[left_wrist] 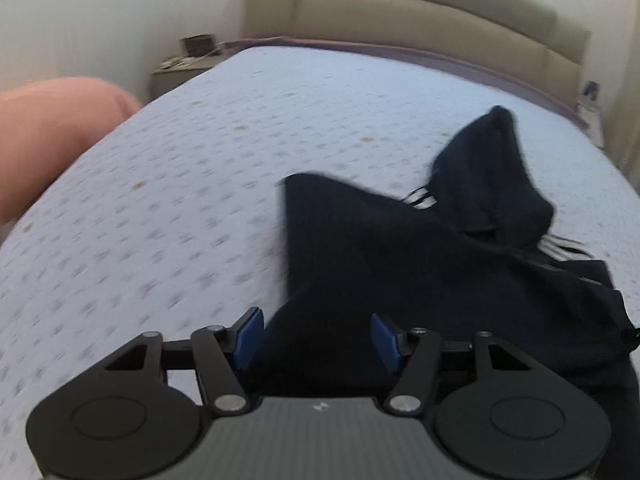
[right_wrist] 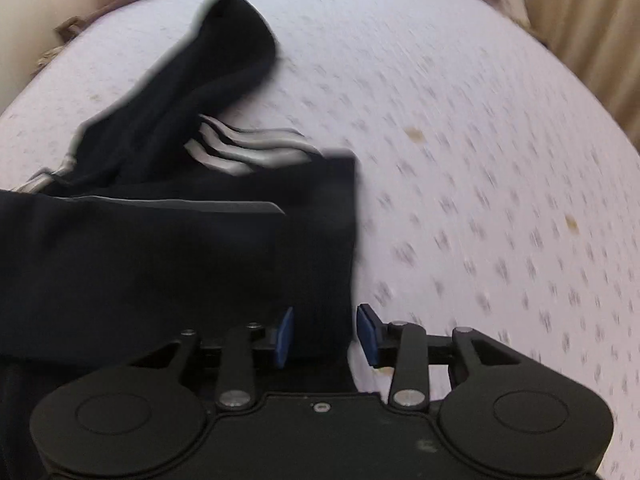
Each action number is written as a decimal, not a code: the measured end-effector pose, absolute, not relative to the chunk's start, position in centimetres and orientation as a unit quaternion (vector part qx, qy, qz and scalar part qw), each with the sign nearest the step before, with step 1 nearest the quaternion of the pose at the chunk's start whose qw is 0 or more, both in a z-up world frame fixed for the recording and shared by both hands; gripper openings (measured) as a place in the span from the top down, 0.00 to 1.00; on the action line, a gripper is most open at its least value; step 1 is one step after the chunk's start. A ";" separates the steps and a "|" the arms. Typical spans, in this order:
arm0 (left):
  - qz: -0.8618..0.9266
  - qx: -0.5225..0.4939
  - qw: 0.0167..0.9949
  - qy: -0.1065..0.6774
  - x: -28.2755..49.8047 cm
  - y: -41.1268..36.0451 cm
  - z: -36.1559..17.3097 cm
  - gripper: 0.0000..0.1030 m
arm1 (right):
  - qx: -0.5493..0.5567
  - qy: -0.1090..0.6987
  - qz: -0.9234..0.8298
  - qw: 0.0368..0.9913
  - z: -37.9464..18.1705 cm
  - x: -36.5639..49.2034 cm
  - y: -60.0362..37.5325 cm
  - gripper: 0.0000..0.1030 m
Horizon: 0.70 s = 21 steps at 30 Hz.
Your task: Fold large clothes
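Note:
A dark navy hoodie [left_wrist: 420, 248] with white sleeve stripes lies bunched on the bed [left_wrist: 180, 200], its hood pointing toward the headboard. My left gripper [left_wrist: 318, 338] is open, its blue pads either side of the garment's near edge. In the right wrist view the same hoodie [right_wrist: 160, 240] fills the left half, with the stripes [right_wrist: 248, 148] across its middle. My right gripper [right_wrist: 325, 334] is open, and a ribbed hem edge of the hoodie lies between its blue pads.
The bed has a pale dotted cover and a beige padded headboard [left_wrist: 400, 8]. A nightstand [left_wrist: 180, 70] with small items stands at the far left corner. A pink cloth [left_wrist: 52, 132] sits at the left edge.

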<state>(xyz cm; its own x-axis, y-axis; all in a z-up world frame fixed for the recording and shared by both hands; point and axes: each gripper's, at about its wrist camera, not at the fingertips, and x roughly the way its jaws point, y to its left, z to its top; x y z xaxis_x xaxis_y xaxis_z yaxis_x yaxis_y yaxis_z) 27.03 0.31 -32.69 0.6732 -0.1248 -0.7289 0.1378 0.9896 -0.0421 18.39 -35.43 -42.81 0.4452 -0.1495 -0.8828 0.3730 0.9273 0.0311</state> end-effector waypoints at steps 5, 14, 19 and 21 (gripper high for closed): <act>-0.115 0.036 0.903 0.413 30.3 -2.6 -34.5 0.86 | 0.117 0.413 -0.162 0.888 -38.8 16.3 -33.6 0.55; -0.103 0.051 0.875 0.470 33.0 -2.7 -39.9 0.91 | 0.053 0.503 -0.153 0.849 -46.4 21.5 -30.3 0.97; -0.130 0.067 0.873 0.466 31.4 -2.3 -38.3 0.88 | 0.103 0.514 -0.152 0.838 -44.7 21.4 -31.6 0.95; -0.156 0.064 0.871 0.461 29.7 -1.5 -37.4 0.88 | 0.119 0.494 -0.145 0.849 -43.0 19.5 -31.0 0.92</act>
<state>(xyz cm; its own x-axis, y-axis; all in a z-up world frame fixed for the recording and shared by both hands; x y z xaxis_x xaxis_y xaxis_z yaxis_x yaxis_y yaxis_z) 29.69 -1.52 -37.41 0.5263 -0.2130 -0.8232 0.3311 0.9430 -0.0324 19.54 -31.00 -43.02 0.4696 -0.1290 -0.8734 0.3633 0.9299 0.0580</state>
